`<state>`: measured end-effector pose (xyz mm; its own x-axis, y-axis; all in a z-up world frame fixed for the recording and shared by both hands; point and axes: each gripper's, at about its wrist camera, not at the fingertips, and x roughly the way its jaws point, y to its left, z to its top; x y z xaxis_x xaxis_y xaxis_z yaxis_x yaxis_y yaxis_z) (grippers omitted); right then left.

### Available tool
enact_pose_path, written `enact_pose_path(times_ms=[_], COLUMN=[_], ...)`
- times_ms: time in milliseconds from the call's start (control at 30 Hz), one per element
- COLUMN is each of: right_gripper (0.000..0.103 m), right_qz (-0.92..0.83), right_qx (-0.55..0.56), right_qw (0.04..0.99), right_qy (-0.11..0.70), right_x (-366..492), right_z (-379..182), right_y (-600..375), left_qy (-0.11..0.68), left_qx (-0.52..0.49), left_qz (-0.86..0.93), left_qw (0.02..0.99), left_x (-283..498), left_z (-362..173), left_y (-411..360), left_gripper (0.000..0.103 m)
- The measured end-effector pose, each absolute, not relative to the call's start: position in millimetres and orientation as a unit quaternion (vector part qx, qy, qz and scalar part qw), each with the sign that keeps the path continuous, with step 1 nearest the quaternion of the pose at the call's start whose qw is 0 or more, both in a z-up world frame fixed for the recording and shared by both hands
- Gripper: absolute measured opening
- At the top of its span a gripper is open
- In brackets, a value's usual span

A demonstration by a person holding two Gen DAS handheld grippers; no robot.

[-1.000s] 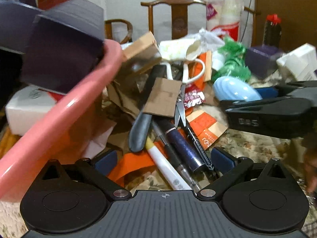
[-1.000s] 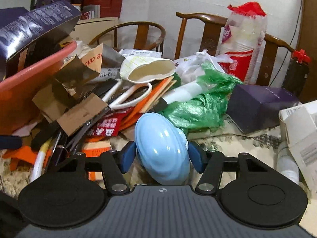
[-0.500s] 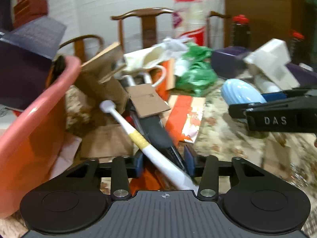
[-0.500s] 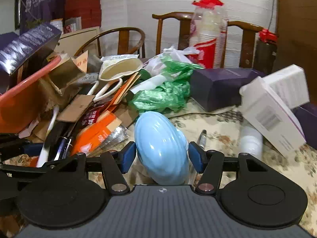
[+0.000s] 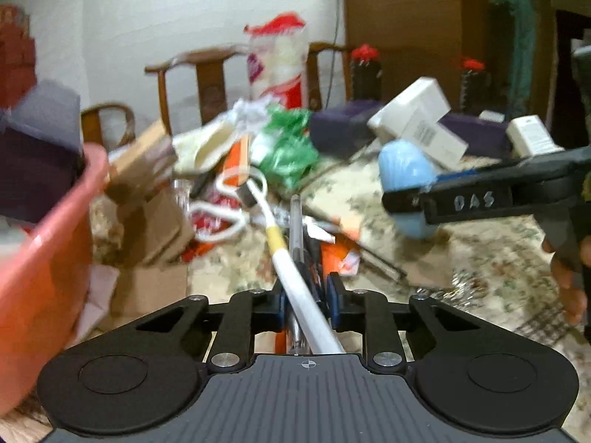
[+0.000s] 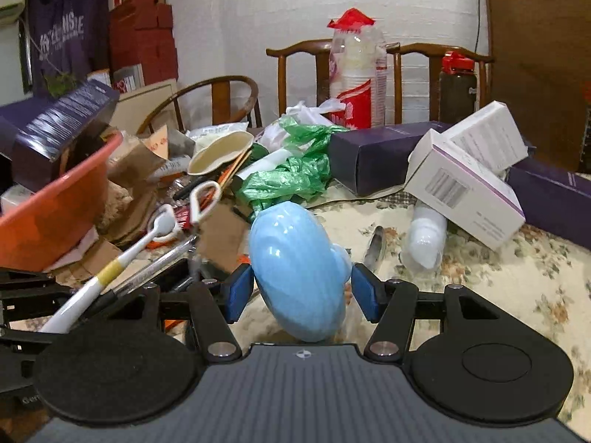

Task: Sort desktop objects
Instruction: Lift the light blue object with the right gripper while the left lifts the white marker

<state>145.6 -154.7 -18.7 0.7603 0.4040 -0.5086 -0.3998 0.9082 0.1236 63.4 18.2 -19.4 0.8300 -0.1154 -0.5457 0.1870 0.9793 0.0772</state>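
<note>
My left gripper (image 5: 306, 299) is shut, its jaws closing tight on a bundle of pens: a white pen with a yellow band (image 5: 291, 269), a clear pen (image 5: 297, 229) and a dark one beside them. The pens stick out forward, lifted off the clutter. The same white pen (image 6: 110, 269) shows at the lower left of the right wrist view. My right gripper (image 6: 302, 291) is shut on a light blue, ribbed, shell-shaped object (image 6: 299, 269), both blue pads against its sides. In the left wrist view that gripper (image 5: 399, 199) holds the blue object (image 5: 402, 166) at the right.
A pink basin (image 6: 55, 214) with a purple box (image 6: 62, 125) stands at the left. Scissors (image 5: 221, 217), cardboard scraps, a green bag (image 6: 288, 181), white boxes (image 6: 465, 188), a dark purple box (image 6: 376, 155) and a white bottle (image 6: 424, 240) lie on the floral cloth (image 6: 498, 295). Chairs stand behind.
My left gripper went from wide open to shut on the pens and raised them from the pile, swinging right. My right gripper carried the blue object to the right.
</note>
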Motion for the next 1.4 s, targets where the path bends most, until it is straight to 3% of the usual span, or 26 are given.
enact_pose_path(times_ms=[267, 300, 567, 633, 767, 900, 1167, 1267, 1400], right_gripper=[0.062, 0.055, 0.046, 0.057, 0.060, 0.092, 0.093, 0.093, 0.095], right_qz=[0.215, 0.218, 0.218, 0.209, 0.195, 0.173, 0.122, 0.115, 0.091], right_qx=[0.030, 0.032, 0.008, 0.019, 0.013, 0.026, 0.061, 0.046, 0.022], right_qw=[0.941, 0.941, 0.947, 0.948, 0.945, 0.951, 0.953, 0.947, 0.940], right_qy=[0.261, 0.258, 0.235, 0.239, 0.261, 0.254, 0.270, 0.297, 0.327], right_x=[127, 124, 111, 111, 119, 123, 167, 184, 200], right_z=[-9, -8, 7, 5, -7, -15, -18, -27, -47], right_y=[-164, -164, -159, -162, -164, -171, -166, -152, -140], left_qy=[0.238, 0.237, 0.224, 0.235, 0.261, 0.276, 0.303, 0.314, 0.316], left_qx=[0.076, 0.076, 0.085, 0.083, 0.073, 0.068, 0.071, 0.074, 0.090], left_qz=[-0.092, -0.090, -0.078, -0.076, -0.077, -0.073, -0.072, -0.085, -0.095], left_qw=[0.964, 0.964, 0.968, 0.966, 0.960, 0.956, 0.948, 0.943, 0.940], left_x=[45, 45, 36, 38, 44, 50, 69, 75, 80], left_z=[6, 7, 16, 12, -5, -19, -33, -37, -37], left_y=[14, 15, 16, 17, 22, 30, 37, 39, 39], left_gripper=[0.011, 0.011, 0.011, 0.011, 0.011, 0.011, 0.012, 0.028, 0.038])
